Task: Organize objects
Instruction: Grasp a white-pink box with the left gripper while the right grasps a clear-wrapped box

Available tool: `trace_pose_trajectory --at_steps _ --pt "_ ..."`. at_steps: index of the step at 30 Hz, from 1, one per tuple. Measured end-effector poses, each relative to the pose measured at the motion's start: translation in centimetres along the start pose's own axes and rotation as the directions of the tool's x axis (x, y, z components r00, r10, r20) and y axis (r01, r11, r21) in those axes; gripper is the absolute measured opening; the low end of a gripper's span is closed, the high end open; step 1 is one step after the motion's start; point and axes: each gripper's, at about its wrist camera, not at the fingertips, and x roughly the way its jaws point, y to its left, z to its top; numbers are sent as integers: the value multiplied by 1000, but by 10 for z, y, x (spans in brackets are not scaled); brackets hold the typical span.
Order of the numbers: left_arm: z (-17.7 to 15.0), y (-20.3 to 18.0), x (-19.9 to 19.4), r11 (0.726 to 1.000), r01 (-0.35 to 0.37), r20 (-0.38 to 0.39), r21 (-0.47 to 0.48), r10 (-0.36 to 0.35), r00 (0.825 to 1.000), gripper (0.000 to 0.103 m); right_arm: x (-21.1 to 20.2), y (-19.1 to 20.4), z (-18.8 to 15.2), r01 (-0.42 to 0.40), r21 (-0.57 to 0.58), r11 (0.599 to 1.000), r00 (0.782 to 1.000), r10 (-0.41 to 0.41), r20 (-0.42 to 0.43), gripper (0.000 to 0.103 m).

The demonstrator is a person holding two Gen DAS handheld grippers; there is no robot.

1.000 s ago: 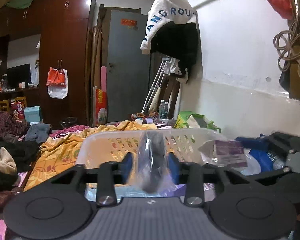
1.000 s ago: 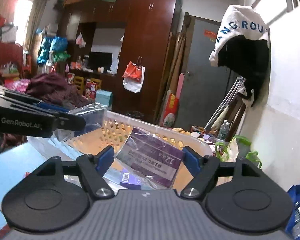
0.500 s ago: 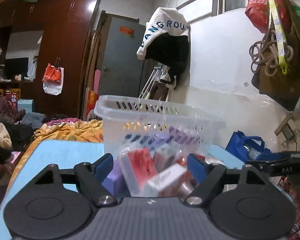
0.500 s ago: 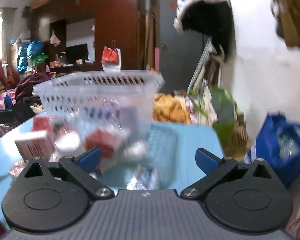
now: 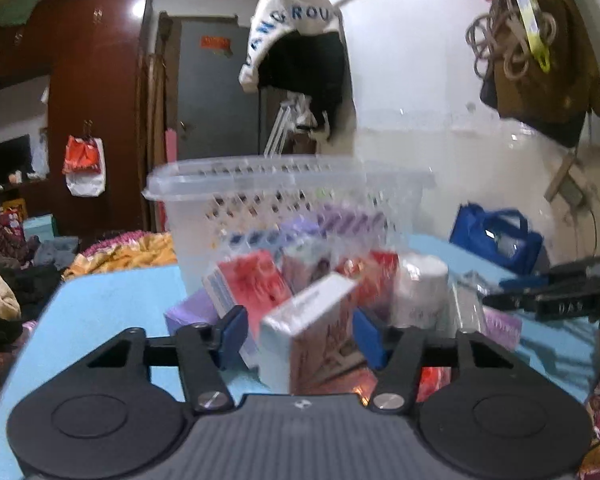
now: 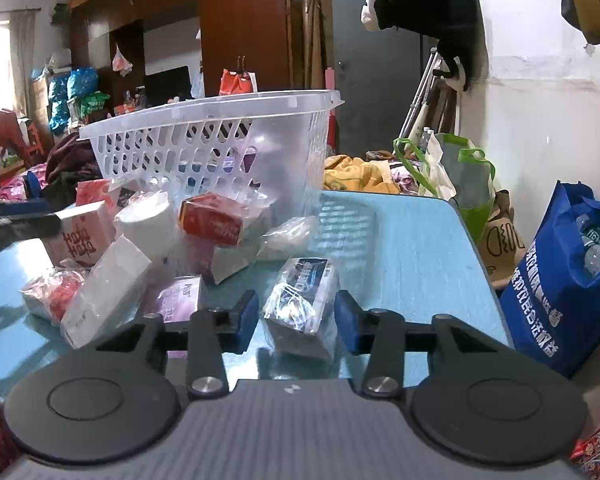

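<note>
Packaged household items lie in a loose pile on the light blue tabletop (image 6: 412, 248), in front of the translucent white slotted plastic basket (image 6: 204, 140).

Right gripper (image 6: 296, 320): the jaws have just been closing and now stand narrow, with a small box in clear wrap with dark blue printing (image 6: 304, 296) between the blue pads. The right pad appears to meet the wrap; on the left a small gap shows, so a firm grip cannot be confirmed. The box rests on the tabletop.

Left gripper (image 5: 298, 334): the jaws have just been closing and stand partly open around a white and pink carton (image 5: 312, 332), which stands tilted on the tabletop. The picture is blurred, and contact between pads and carton cannot be judged.

Just beyond the carton lie a red and white packet (image 5: 252, 284), a white cylindrical roll (image 5: 420, 288) and a purple packet (image 5: 192, 314), all close against the basket's near wall. Purple packages show through the basket's slots.

At the table's right edge stands a blue fabric bag with white lettering (image 6: 560, 272), holding water bottles.
</note>
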Motion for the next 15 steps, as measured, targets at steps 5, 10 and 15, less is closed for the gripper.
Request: trace_pose_trajectory --at_steps 5,10,15 --pt "-5 -11 2 996 -61 -3 69 61 998 45 -1 -2 -2 -8 12 1000 1000 8 13 45" --pt "-5 -7 -1 997 -53 5 54 53 999 43 0 -1 -4 -5 13 1000 1000 5 26 45" --pt "-8 0 -12 1000 -29 71 -2 29 997 36 -4 1 -6 6 3 1000 998 -7 57 44"
